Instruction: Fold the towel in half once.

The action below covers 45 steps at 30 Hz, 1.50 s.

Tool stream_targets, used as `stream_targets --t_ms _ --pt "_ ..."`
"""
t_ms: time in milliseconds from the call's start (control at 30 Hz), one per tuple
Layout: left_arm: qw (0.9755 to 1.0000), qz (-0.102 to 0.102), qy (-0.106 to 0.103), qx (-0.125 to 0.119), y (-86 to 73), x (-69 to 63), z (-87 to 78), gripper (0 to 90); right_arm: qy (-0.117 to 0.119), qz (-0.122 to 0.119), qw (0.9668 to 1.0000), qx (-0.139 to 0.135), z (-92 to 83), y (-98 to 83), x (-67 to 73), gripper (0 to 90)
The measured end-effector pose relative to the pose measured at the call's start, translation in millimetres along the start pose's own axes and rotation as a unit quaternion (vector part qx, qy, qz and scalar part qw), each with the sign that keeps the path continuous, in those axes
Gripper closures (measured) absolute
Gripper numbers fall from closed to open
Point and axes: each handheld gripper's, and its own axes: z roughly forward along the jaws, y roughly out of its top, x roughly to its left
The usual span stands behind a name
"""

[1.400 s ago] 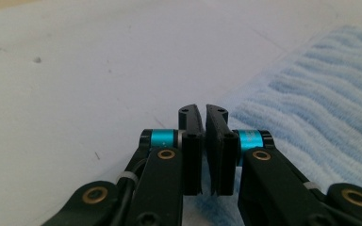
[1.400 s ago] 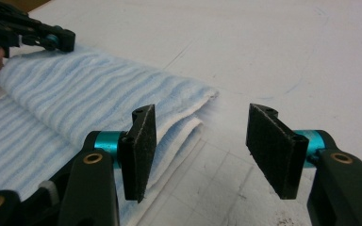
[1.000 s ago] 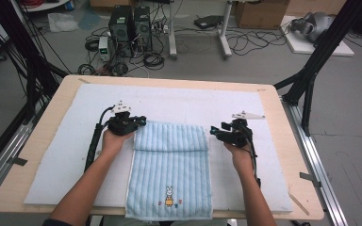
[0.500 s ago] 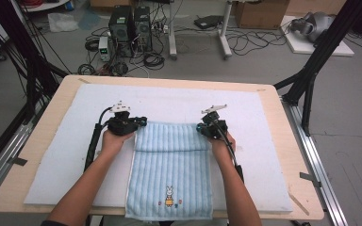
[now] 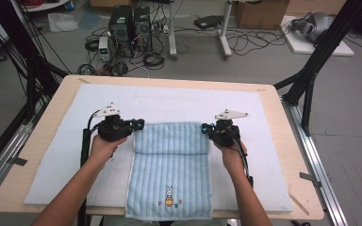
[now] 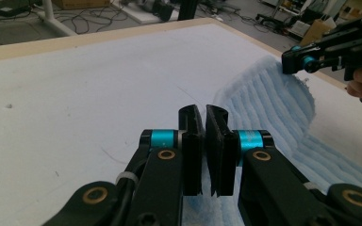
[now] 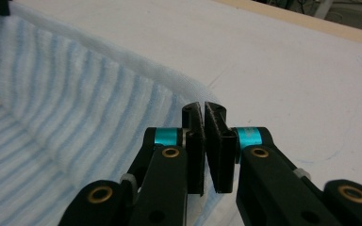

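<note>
A light blue striped towel [image 5: 169,162] with a small rabbit picture lies on the white mat [image 5: 52,160]. Its far edge is raised off the mat between the two grippers. My left gripper [image 5: 139,125] is shut on the far left corner; in the left gripper view the jaws [image 6: 203,117] pinch the cloth [image 6: 268,94]. My right gripper [image 5: 205,128] is shut on the far right corner, and the right gripper view shows its jaws [image 7: 202,113] closed on the towel's edge [image 7: 75,89]. The right gripper [image 6: 330,47] also shows at the top right of the left gripper view.
The mat covers most of a wooden table [image 5: 292,141]. The towel's near end hangs slightly over the table's front edge. Black frame posts [image 5: 311,80] stand at the table's sides. Computers and cables [image 5: 132,28] lie on the floor beyond.
The right gripper came in from the right to the towel's far right corner and closed on it. Both grippers have since risen a little, lifting the far edge.
</note>
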Motion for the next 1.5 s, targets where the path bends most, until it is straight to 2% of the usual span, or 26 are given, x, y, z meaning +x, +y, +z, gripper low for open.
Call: stream_targets --t_ms 67,167,333,600,733,833,967,1033,1067,1100,1167,1267,1333,1400,1433,1500 --pt "1.0000 -0.004 -0.004 -0.003 -3.1 -3.8 -2.8 84.5 0.005 -0.007 0.9999 -0.007 -7.7 -1.3 5.6 86.7" --pt "0.9999 -0.003 -0.009 0.007 -9.8 -8.4 -3.0 84.4 0.010 -0.014 0.9999 0.000 -12.1 -6.7 10.6 87.2" --pt "0.9996 -0.010 -0.015 0.021 -23.0 -11.1 -1.7 84.3 0.014 -0.008 0.9998 0.013 -16.5 -21.4 12.4 87.2" --pt "0.9988 -0.025 -0.024 0.036 -36.6 -14.3 -10.3 83.8 0.045 0.006 0.9987 0.021 -24.9 -38.9 16.2 87.4" --pt "0.9969 -0.049 -0.035 0.050 -47.6 -15.4 -13.8 84.2 0.057 0.005 0.9980 0.029 -32.3 -48.7 20.8 87.4" --pt "0.9957 -0.057 -0.040 0.061 -55.6 -16.1 -16.7 84.2 0.064 0.006 0.9971 0.040 -36.6 -57.9 23.8 87.5" --pt "0.9955 -0.049 -0.042 0.070 -58.5 -16.5 -20.9 83.9 0.076 0.012 0.9957 0.052 -42.3 -64.8 26.9 87.4" --pt "0.9955 -0.053 -0.038 0.068 -59.1 -15.1 -22.3 81.2 0.082 0.009 0.9949 0.059 -44.3 -66.7 29.3 85.9" --pt "0.9958 -0.055 -0.030 0.066 -58.6 -13.5 -22.7 77.5 0.083 0.009 0.9945 0.063 -45.6 -67.9 30.2 81.8" --pt "0.9961 -0.056 -0.024 0.063 -58.0 -12.5 -23.0 71.0 0.079 0.016 0.9950 0.059 -47.8 -68.6 30.1 74.8" --pt "0.9970 -0.059 -0.006 0.051 -55.3 -9.6 -24.1 65.3 0.077 0.031 0.9957 0.042 -52.1 -67.6 26.0 70.6" --pt "0.9972 -0.057 0.030 0.037 -49.7 -2.9 -22.4 56.0 0.047 0.051 0.9974 0.020 -55.3 -64.0 16.6 65.1" --pt "0.9968 -0.056 0.047 0.034 -46.4 3.4 -16.9 55.7 0.026 0.058 0.9978 0.019 -50.8 -63.1 9.9 62.0" --pt "0.9959 -0.053 0.060 0.041 -44.1 8.1 -10.6 52.6 0.011 0.063 0.9977 0.024 -43.5 -61.1 4.7 57.9" --pt "0.9955 -0.056 0.066 0.040 -44.2 10.0 -6.8 51.1 0.004 0.063 0.9976 0.028 -38.9 -59.4 2.6 55.8" --pt "0.9934 -0.066 0.075 0.056 -43.6 14.4 2.6 48.3 -0.005 0.063 0.9974 0.033 -28.8 -56.0 -1.8 54.5"
